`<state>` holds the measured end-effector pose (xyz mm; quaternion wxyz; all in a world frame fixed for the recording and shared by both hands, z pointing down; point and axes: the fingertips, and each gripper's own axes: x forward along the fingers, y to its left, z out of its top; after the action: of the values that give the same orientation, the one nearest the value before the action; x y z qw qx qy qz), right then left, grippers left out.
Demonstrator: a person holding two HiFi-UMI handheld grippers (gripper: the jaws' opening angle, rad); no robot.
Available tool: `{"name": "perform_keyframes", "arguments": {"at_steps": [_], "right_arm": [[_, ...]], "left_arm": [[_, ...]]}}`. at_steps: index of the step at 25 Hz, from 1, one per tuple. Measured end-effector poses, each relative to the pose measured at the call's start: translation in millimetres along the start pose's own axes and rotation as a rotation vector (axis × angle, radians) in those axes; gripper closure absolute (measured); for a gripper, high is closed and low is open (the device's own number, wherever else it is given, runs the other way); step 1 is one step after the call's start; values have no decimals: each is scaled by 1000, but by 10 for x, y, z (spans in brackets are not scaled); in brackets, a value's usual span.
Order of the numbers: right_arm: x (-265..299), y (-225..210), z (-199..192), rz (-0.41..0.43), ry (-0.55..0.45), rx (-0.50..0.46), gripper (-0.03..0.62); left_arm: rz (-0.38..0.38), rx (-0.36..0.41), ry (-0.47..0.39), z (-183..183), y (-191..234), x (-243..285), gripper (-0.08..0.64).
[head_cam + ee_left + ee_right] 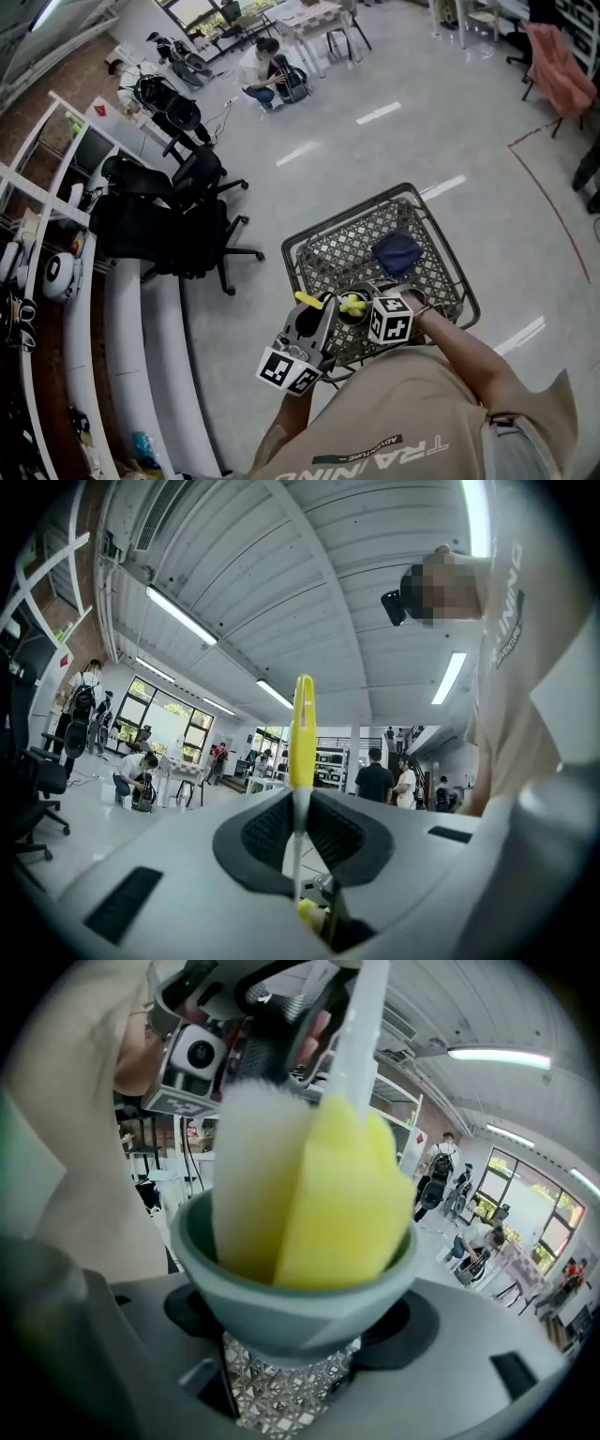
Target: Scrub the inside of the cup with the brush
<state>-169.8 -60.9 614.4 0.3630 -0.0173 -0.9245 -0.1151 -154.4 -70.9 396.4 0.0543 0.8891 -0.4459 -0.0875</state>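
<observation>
Cup [291, 1302] and brush [302, 728] are both held in the air over a wire basket [448, 246] that stands on the floor [394, 141]; a blue cloth [397, 253] is seen lying in the basket.

The cup is clamped upright in the right tongs [295, 1335], with one jaw pressed on each side of its outer wall below the rim. The left tongs [300, 832] are closed on the brush's thin white stem, just under the yellow handle. The sponge head [319, 1194], half white and half yellow, is seated inside the cup and fills most of the mouth, its top standing above the rim. In the head view the two tongs are seen close together, with the brush slanting from the left one down into the cup.

The cup is judged to be light and fairly stiff, with a smooth grey-green wall that could slip or turn under the scrubbing push. A firm hold low on the wall, as shown, is thought best, since the rim is left free.

The sponge is taken to be soft and easily squeezed, and the slim stem is expected to bend. A grip nearer the head would give more force; the present grip near the handle gives reach but less control.
</observation>
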Motion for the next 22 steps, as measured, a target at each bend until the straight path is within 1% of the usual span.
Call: {"name": "perform_keyframes", "arguments": {"at_steps": [8, 13, 16, 19, 22], "right_arm": [[-69, 137, 183, 26, -2, -66, 201], [-50, 156, 131, 43, 8, -63, 202], [-18, 169, 15, 58, 25, -44, 202], [7, 189, -88, 77, 36, -23, 202], [26, 214, -82, 93, 29, 4, 202]], "left_arm": [[9, 31, 16, -69, -23, 139, 515], [23, 54, 10, -25, -78, 162, 515], [29, 72, -34, 108, -137, 131, 515], [28, 78, -91, 336, -160, 104, 515], [28, 81, -144, 590, -168, 36, 515]]}}
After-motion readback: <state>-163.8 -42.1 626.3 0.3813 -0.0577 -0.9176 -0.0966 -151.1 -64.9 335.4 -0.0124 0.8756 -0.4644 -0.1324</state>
